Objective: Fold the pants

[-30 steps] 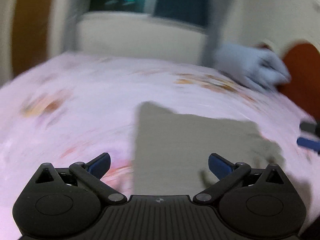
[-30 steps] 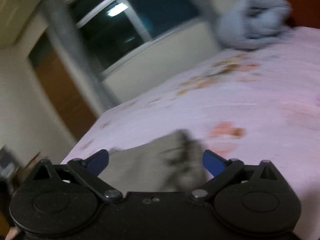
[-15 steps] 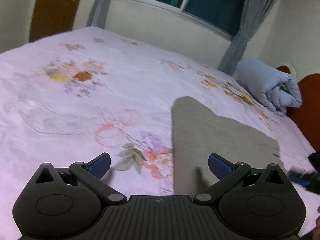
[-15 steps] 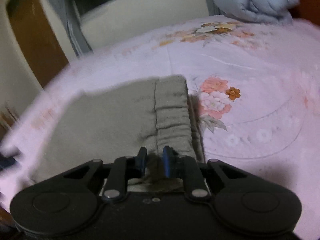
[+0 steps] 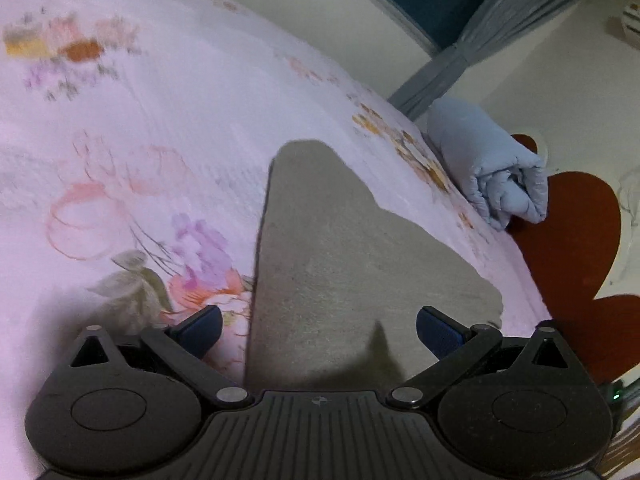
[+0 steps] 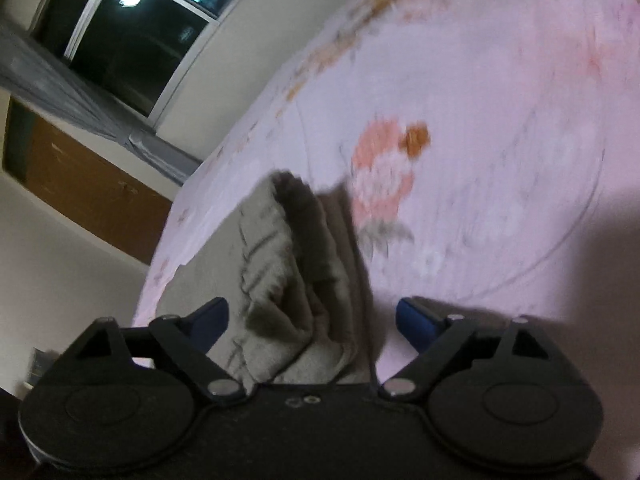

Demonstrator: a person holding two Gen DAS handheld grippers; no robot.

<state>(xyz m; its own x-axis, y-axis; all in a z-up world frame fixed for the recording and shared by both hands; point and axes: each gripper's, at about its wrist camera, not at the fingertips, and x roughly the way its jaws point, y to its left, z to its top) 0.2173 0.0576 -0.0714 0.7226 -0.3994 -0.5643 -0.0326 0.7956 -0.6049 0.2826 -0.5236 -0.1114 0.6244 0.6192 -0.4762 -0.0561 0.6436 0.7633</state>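
We judged the fold well along: the grey pants (image 5: 340, 264) lay doubled on the bed (image 5: 160, 128), waistband (image 6: 288, 256) stacked, while our right tool (image 6: 312, 316), its jaws just opened, and left tool (image 5: 318, 326) stood spread, pinching nothing.

A pink floral bedsheet (image 5: 168, 128) covered the bed. A rolled pale blue quilt (image 5: 486, 170) lay at its far edge, touching a red-brown headboard (image 5: 572, 248). A dark window (image 6: 124, 32), grey curtain (image 5: 472, 56) and brown door (image 6: 84, 184) stood behind
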